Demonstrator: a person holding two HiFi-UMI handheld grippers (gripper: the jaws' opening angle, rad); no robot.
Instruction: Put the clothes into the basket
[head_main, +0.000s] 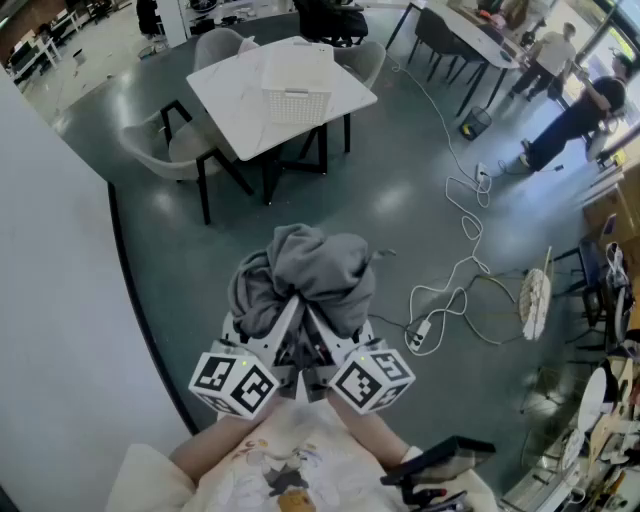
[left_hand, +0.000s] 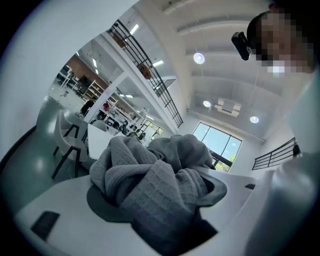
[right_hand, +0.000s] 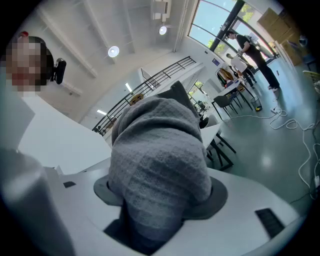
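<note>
My head camera looks steeply down at the floor (head_main: 400, 220), with the table (head_main: 285, 95) far ahead. The cameras on my left gripper (head_main: 268, 335) and right gripper (head_main: 335, 340) sit close behind the jaws, tilted up toward the ceiling (left_hand: 220, 75), each catching me at an upper corner. All three views share the clothes (head_main: 305, 275), which fill both gripper views, and the table.

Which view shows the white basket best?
The head view: the basket sits whole on the white table. Both gripper views are filled by the grey garment clamped in their jaws; no basket shows there.
</note>
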